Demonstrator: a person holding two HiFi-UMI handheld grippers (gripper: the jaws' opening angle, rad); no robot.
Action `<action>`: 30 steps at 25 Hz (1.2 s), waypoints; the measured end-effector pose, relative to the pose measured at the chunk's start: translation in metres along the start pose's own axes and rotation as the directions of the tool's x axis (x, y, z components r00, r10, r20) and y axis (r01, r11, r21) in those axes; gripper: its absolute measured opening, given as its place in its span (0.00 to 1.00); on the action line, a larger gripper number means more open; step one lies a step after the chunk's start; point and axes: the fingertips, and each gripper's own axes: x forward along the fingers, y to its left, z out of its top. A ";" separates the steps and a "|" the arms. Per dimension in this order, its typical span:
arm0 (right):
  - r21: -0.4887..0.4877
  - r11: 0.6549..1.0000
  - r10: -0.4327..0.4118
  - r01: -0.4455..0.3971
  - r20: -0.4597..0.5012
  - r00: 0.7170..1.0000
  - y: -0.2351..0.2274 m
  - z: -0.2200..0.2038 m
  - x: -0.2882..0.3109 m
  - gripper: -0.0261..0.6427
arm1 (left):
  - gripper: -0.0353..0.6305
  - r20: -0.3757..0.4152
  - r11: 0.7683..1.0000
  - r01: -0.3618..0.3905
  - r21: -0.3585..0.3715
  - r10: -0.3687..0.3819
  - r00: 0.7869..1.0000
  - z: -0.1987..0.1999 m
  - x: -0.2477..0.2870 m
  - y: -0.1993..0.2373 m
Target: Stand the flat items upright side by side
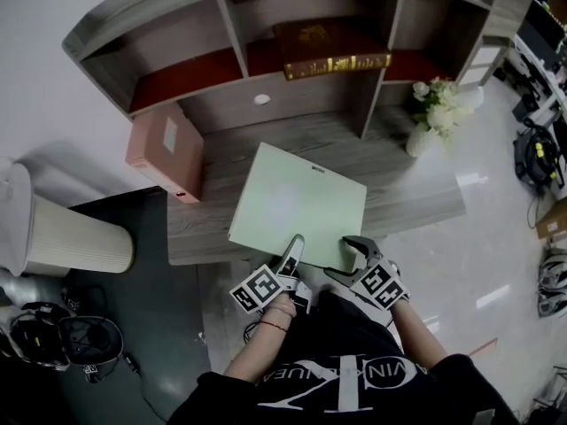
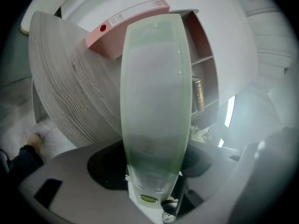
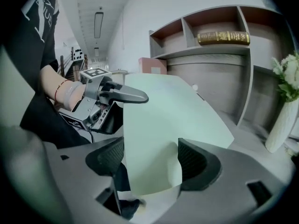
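Clamping green folder (image 1: 297, 202) by its near edge — left gripper (image 1: 295, 248); right gripper (image 1: 347, 257), jaws apart, astride its corner.

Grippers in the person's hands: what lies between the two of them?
The near edge of the pale green folder, between the left gripper and right gripper; the head view shows it.
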 end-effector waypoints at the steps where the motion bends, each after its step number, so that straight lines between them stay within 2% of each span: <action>1: -0.004 1.000 0.012 -0.012 0.007 1.000 0.001 0.005 0.004 0.59 | 0.48 0.010 1.000 -0.012 0.022 0.012 1.000 0.006 -0.003 -0.001; 5: -0.038 0.997 0.070 -0.069 0.024 0.997 0.013 0.025 0.028 0.59 | 0.48 0.063 0.988 -0.073 0.139 0.064 0.996 0.037 -0.019 -0.001; 11: -0.086 0.984 0.159 -0.155 0.039 0.986 0.031 0.057 0.069 0.59 | 0.48 0.132 0.940 -0.159 0.303 0.124 0.983 0.082 -0.042 0.000; 17: -0.136 0.965 0.232 -0.224 0.048 0.972 0.049 0.089 0.102 0.59 | 0.48 0.212 0.909 -0.249 0.333 0.186 0.960 0.122 -0.065 0.012; 22: -0.142 0.956 0.268 -0.257 0.060 0.962 0.064 0.116 0.130 0.59 | 0.48 0.277 0.865 -0.332 0.377 0.237 0.931 0.153 -0.082 0.018; 26: -0.152 0.946 0.297 -0.286 0.056 0.953 0.075 0.133 0.148 0.61 | 0.48 0.300 0.852 -0.359 0.380 0.253 0.920 0.166 -0.091 0.025; 30: -0.153 0.939 0.318 -0.307 0.053 0.947 0.081 0.142 0.163 0.61 | 0.49 0.316 0.814 -0.393 0.428 0.272 0.909 0.180 -0.097 0.028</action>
